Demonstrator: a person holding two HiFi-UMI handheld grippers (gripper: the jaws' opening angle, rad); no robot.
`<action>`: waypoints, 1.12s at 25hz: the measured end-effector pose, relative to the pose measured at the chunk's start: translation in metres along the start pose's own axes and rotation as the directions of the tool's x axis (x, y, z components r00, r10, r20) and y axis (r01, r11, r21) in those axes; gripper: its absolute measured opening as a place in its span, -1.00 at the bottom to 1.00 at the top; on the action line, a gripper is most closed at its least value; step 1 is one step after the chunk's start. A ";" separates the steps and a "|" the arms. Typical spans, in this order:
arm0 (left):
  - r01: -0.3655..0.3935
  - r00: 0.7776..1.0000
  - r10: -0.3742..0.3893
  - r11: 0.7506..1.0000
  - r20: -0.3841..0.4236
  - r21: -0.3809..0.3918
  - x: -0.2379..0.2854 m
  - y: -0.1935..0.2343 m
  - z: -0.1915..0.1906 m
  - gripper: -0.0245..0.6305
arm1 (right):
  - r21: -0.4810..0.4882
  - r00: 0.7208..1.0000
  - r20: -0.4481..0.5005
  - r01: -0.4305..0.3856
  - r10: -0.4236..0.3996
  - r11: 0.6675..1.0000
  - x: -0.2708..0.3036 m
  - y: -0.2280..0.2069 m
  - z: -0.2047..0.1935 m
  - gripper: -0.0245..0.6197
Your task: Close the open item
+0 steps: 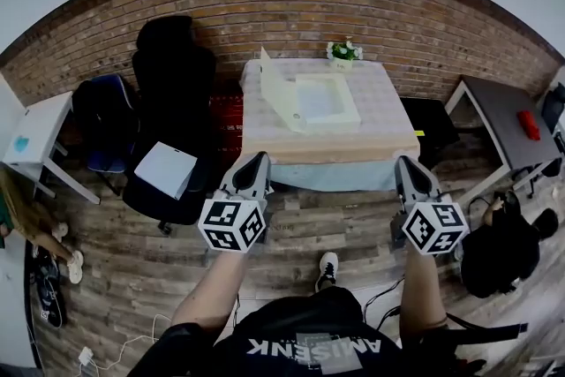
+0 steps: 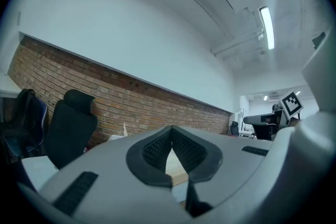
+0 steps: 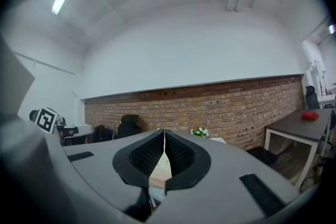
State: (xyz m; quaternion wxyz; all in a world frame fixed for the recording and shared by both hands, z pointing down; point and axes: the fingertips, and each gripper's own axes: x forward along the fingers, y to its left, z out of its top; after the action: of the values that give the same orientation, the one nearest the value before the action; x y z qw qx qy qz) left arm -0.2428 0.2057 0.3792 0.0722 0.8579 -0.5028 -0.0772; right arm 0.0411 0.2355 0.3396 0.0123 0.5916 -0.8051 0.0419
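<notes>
- Brick wall (image 1: 291,9) backs a surface (image 1: 388,115); a white box (image 1: 327,101) sits at its middle, lid (image 1: 272,86) standing upright, not yet closed.
- Left gripper (image 1: 259,157) and right gripper (image 1: 404,162), jaws together and empty, hover before the surface's near edge, seemingly poised to reach.

Office (shared-workroom feel): swivel chairs (image 1: 174,71), desks (image 1: 505,117), brick wall (image 1: 291,6), ceiling strip lights (image 2: 266,26).

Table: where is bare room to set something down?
Bare: the table's right side, between the box and the right edge, and the front strip before the box. Tight: left edge beside the raised lid; back by the flowers.
</notes>
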 end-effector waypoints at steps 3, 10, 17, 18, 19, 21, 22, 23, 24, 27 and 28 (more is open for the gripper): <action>-0.006 1.000 0.007 1.000 -0.022 0.016 0.029 0.006 0.001 -0.89 | -0.020 1.000 0.008 -0.023 0.023 1.000 0.032 -0.021 0.010 -0.80; -0.080 0.996 0.080 0.997 -0.032 0.006 0.092 0.022 0.000 -0.89 | -0.006 0.997 -0.010 -0.077 0.077 0.997 0.099 -0.065 0.013 -0.80; -0.099 0.991 0.099 0.995 -0.087 -0.001 0.154 0.020 -0.019 -0.89 | 0.010 0.990 -0.050 -0.130 0.130 0.991 0.146 -0.110 0.002 -0.80; -0.108 0.990 0.108 0.994 -0.095 -0.001 0.163 0.021 -0.021 -0.89 | 0.014 0.988 -0.059 -0.139 0.139 0.990 0.153 -0.117 0.000 -0.80; -0.118 0.988 0.117 0.993 -0.101 -0.005 0.172 0.022 -0.024 -0.88 | 0.019 0.987 -0.066 -0.147 0.148 0.989 0.160 -0.124 -0.003 -0.80; -0.140 0.984 0.137 0.990 -0.113 -0.019 0.190 0.024 -0.031 -0.88 | 0.026 0.983 -0.075 -0.165 0.167 0.986 0.173 -0.140 -0.006 -0.80; -0.151 0.982 0.147 0.988 -0.120 -0.025 0.199 0.025 -0.034 -0.88 | 0.028 0.981 -0.078 -0.177 0.179 0.984 0.180 -0.147 -0.008 -0.80; -0.165 0.979 0.160 0.986 -0.126 -0.030 0.207 0.026 -0.038 -0.88 | 0.028 0.978 -0.081 -0.190 0.192 0.981 0.187 -0.155 -0.009 -0.80; -0.185 0.975 0.179 0.982 -0.130 -0.037 0.215 0.028 -0.042 -0.88 | 0.028 0.975 -0.086 -0.203 0.204 0.979 0.194 -0.162 -0.011 -0.80; -0.268 0.957 0.254 0.959 -0.141 -0.088 0.233 0.046 -0.059 -0.78 | 0.028 0.969 -0.109 -0.222 0.224 0.975 0.219 -0.185 -0.020 -0.79; -0.297 0.948 0.280 0.949 -0.152 -0.105 0.236 0.055 -0.066 -0.61 | 0.034 0.968 -0.115 -0.222 0.224 0.974 0.227 -0.191 -0.024 -0.79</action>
State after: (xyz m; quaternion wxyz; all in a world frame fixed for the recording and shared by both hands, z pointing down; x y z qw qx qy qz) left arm -0.1623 -0.0246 0.4407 0.1708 0.7719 -0.6112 -0.0392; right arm 0.1544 -0.0352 0.3899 0.0489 0.4939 -0.8638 0.0865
